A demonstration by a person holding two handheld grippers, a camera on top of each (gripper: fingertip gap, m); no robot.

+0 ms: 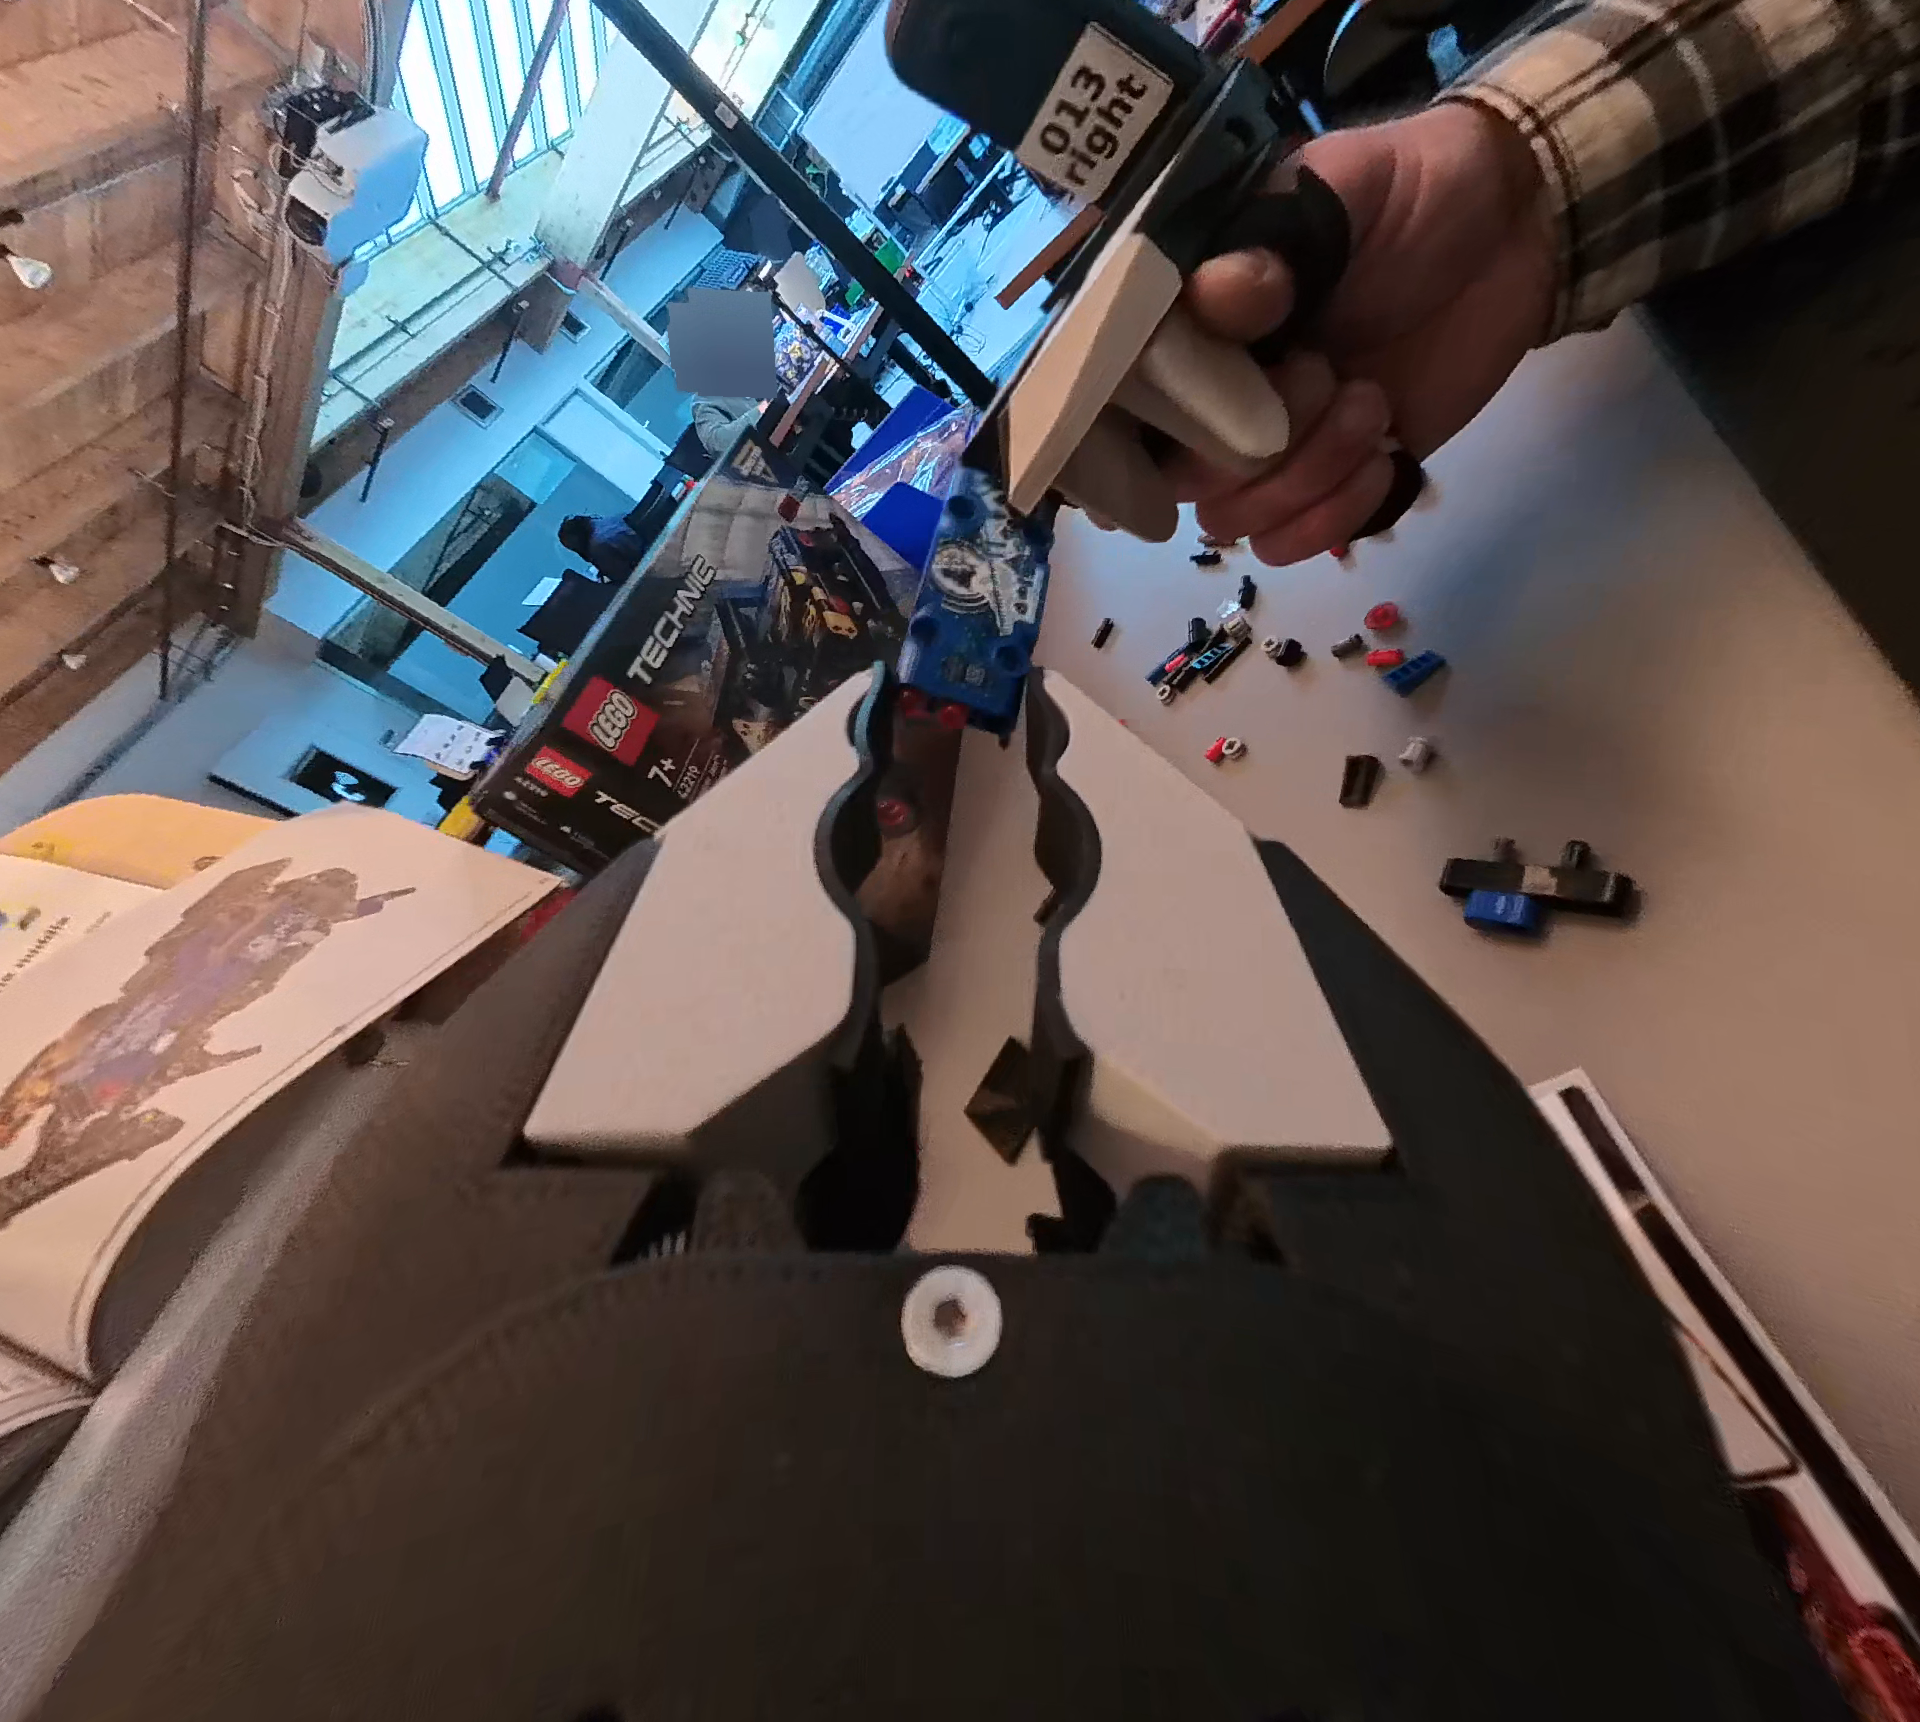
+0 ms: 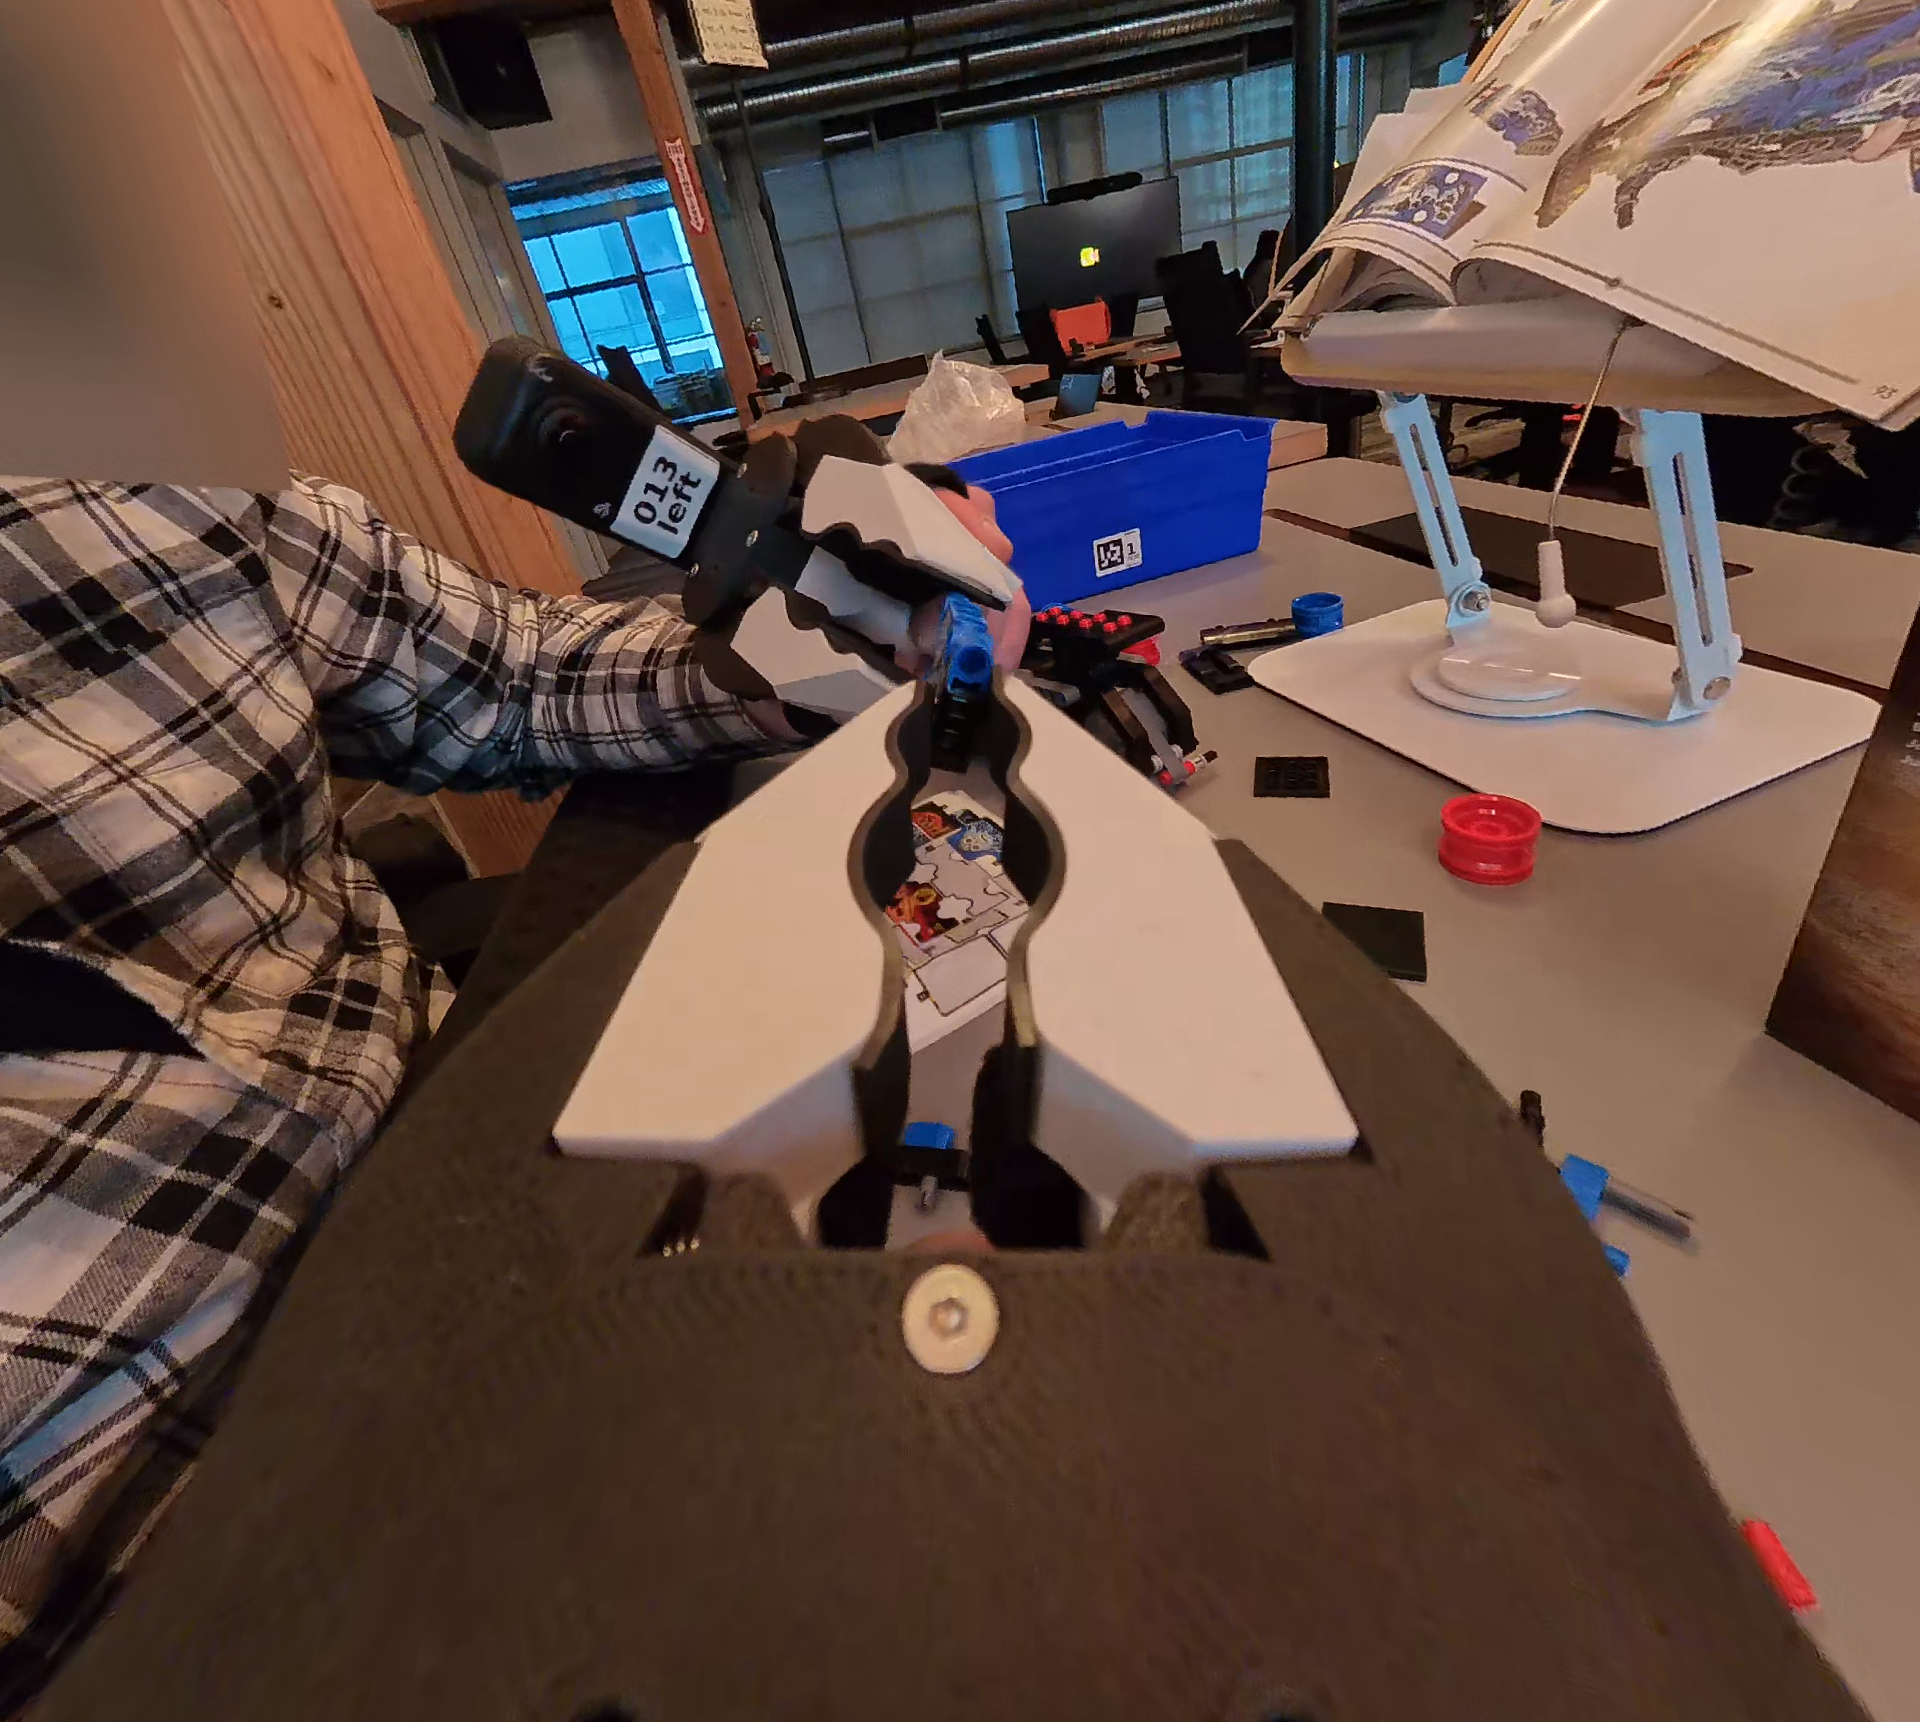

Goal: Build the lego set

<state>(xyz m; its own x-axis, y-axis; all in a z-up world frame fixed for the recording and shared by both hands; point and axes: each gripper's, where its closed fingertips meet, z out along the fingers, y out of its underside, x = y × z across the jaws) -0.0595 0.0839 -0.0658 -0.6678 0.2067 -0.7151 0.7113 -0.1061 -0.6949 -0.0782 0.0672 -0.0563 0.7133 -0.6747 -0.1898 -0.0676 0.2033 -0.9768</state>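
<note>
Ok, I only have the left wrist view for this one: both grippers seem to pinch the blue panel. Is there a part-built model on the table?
Observer: Yes. The right wrist view shows a black assembly with red pins on the table, to the right of the blue panel.
Operator: Any wheels out? I see only small pieces.
Observer: One red wheel lies beside the base of a white stand.
Operator: What is the stand for?
Observer: It props up the open instruction booklet.
</note>
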